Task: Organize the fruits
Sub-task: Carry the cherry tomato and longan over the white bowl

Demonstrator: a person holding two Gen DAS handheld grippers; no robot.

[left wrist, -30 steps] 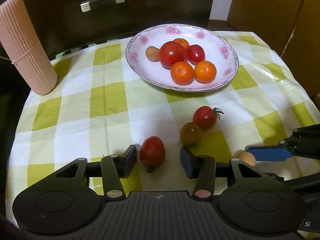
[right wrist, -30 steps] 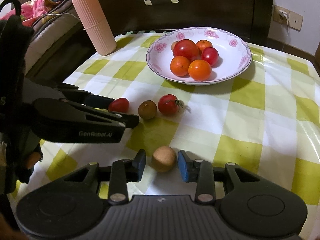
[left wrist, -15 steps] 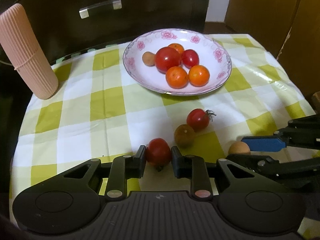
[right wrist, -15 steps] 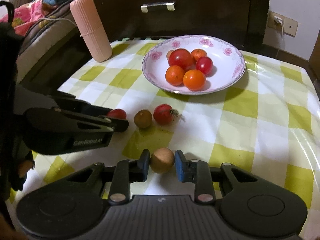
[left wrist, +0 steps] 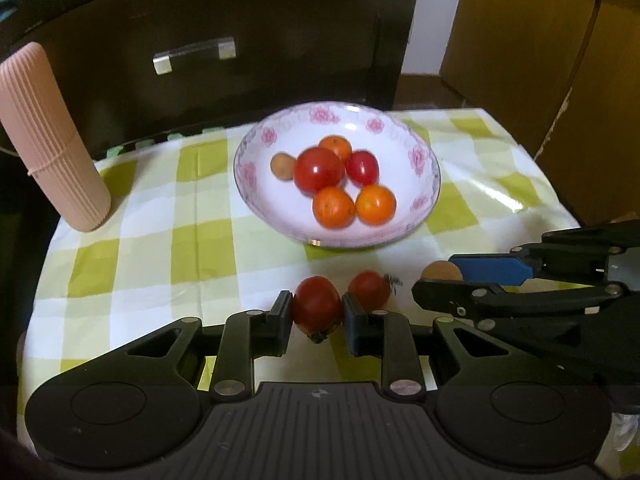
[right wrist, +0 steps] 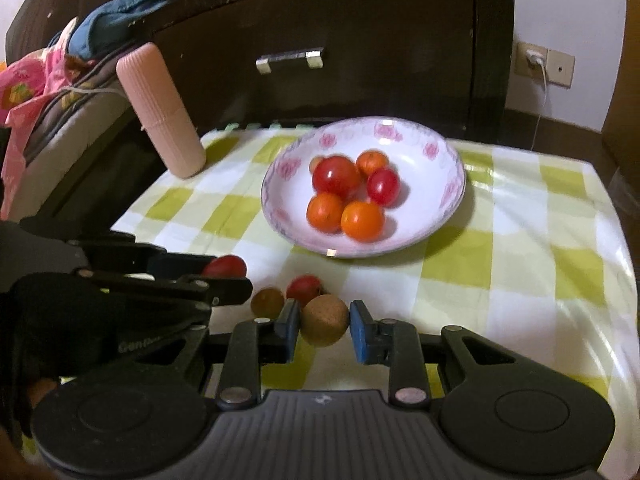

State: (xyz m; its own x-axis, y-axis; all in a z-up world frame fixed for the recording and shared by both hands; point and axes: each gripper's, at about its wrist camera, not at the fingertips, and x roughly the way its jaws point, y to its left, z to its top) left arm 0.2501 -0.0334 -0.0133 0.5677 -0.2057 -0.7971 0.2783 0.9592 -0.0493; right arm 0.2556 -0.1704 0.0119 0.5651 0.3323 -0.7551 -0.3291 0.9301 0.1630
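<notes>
Green-checked tablecloth (left wrist: 132, 248) under floral bowl (left wrist: 424, 184), dark drawer cabinet (right wrist: 360, 80) behind bowl, left gripper (left wrist: 316, 312) clamping red tomato (left wrist: 317, 304), right gripper (right wrist: 325, 322) clamping brown fruit (right wrist: 325, 320).

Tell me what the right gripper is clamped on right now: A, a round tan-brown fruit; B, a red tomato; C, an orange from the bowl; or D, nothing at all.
A: in the right wrist view the right gripper has its pads pressed on either side of the round tan-brown fruit, while the left gripper holds the red tomato.
</notes>
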